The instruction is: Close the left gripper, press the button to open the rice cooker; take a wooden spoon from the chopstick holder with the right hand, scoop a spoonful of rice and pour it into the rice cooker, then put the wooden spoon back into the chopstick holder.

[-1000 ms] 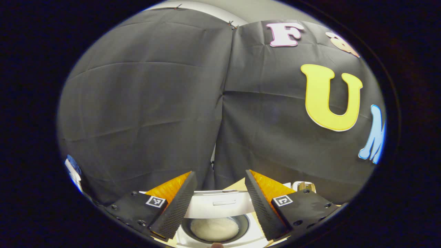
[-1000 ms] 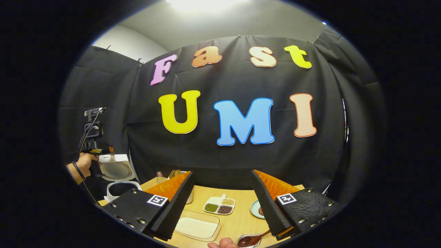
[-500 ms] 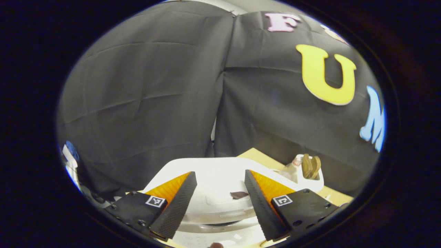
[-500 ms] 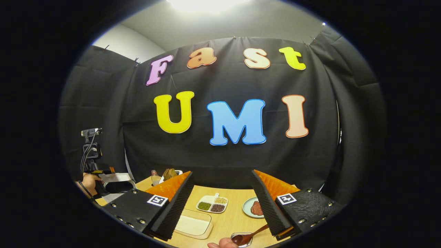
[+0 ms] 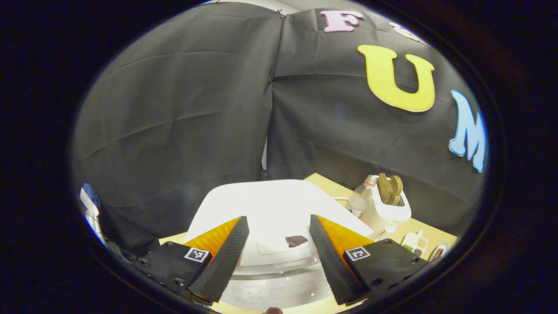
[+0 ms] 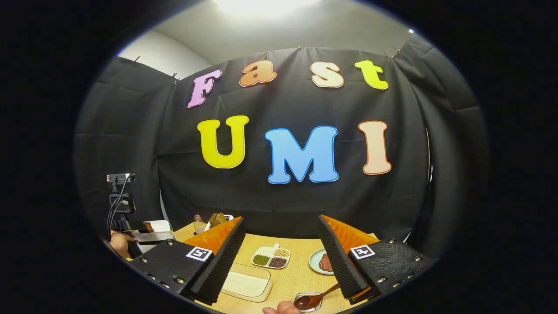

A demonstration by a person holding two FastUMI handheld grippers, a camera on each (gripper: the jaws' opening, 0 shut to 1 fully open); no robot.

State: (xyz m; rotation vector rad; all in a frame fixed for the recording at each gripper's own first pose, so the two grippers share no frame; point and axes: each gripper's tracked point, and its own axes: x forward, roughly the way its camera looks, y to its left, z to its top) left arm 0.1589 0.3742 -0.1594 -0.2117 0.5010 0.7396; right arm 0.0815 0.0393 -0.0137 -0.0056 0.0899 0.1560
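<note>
Rice cooker (image 5: 270, 218): on the wooden table (image 6: 296, 270), far left; a second ago we logged its lid up and rice showing in the pot, now the lid is down flat. We judge scooping and pouring done.

Left gripper (image 5: 275, 257): fingers apart, straddling the lid's front, gripping nothing.

Chopstick holder (image 5: 389, 208): white, just right of the cooker, wooden utensils upright inside.

Right gripper (image 6: 281, 261): fingers apart, empty.

Rice tray (image 6: 246, 284): beneath the right gripper.

Spoon (image 6: 314, 298): resting in a small dish.
</note>
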